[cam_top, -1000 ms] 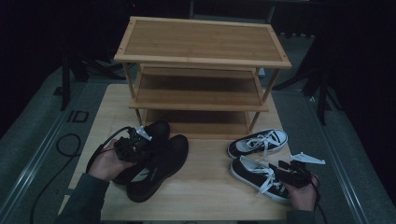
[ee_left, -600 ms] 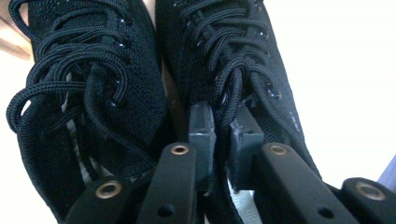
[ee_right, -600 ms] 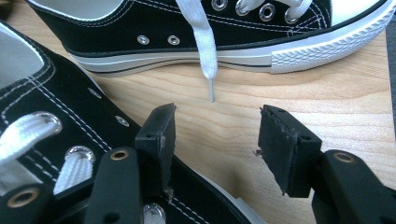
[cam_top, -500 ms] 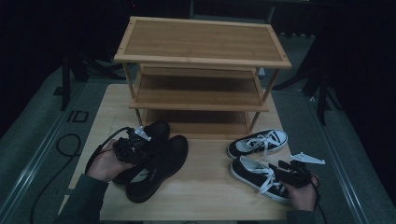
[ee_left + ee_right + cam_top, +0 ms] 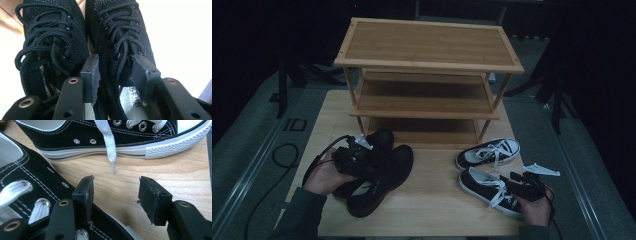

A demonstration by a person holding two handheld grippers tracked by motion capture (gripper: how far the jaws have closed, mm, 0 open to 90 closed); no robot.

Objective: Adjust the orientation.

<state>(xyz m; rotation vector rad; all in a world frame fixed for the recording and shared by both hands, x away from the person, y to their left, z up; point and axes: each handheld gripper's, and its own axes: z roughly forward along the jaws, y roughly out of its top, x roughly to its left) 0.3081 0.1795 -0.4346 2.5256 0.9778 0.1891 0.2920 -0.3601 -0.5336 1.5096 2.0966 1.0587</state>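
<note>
Landmark: one wooden shoe rack [image 5: 428, 75], three shelves, at the back of the table [image 5: 437, 210].
Shoe count: four in total, two black mesh shoes and two black-and-white sneakers.
Black mesh shoes: pair lies side by side just in front of the rack's left end; outer one [image 5: 367, 155] nearer the rack's left leg, inner one [image 5: 384, 177] touching it on the side toward the rack's middle.
Sneakers: pair sits in front of the rack's right end; far sneaker [image 5: 488, 153] close to the rack's right leg, near sneaker [image 5: 489, 190] farther out from the rack.
Left gripper [image 5: 357, 159]: yours, over the black pair's heel ends. Jaws have just been opening; now spread, straddling the inner shoe's tongue and laces [image 5: 117, 50], pads not pressing.
Right gripper [image 5: 519, 184]: yours, at the near sneaker's rim, on the side away from the rack. Jaws spread wide, bare table between them, one jaw resting by the sneaker's eyelet side [image 5: 37, 187], nothing pinched.
Hands: two, one per gripper.
</note>
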